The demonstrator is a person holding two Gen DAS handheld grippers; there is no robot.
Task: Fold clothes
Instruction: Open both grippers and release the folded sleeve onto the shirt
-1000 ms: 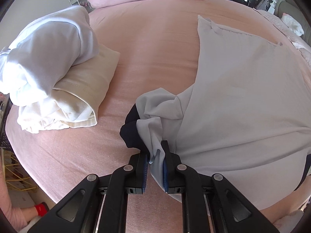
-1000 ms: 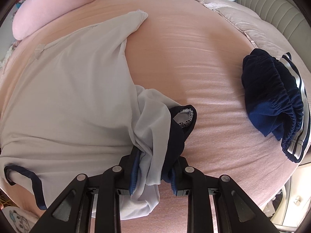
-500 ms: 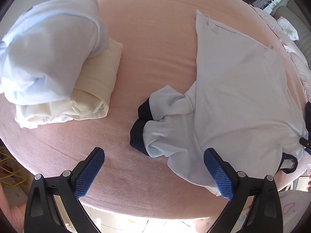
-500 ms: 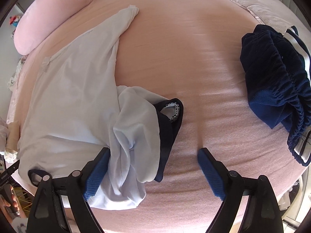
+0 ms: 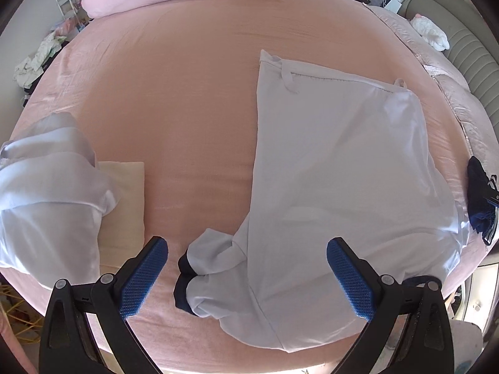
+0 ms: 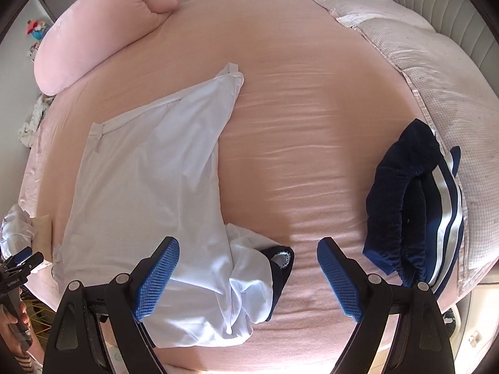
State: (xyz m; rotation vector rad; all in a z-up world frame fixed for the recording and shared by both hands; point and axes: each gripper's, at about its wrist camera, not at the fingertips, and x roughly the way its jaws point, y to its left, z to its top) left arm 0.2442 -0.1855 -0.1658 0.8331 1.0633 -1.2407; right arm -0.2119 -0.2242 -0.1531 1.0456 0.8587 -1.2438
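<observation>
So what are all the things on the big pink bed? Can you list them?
shirt: one, pale grey with navy cuffs, flat on the sheet's near half, sleeves bunched
shorts: one, navy with white stripes, bunched at the right edge
clothes pile: one, white on cream, left edge
pillow: one, pink, far side
blanket: one, pale pink, far right
sheet: one, pink, covering the bed
left gripper: one, black with blue fingers, open above the left sleeve
right gripper: one, same colours, open above the right sleeve
</observation>
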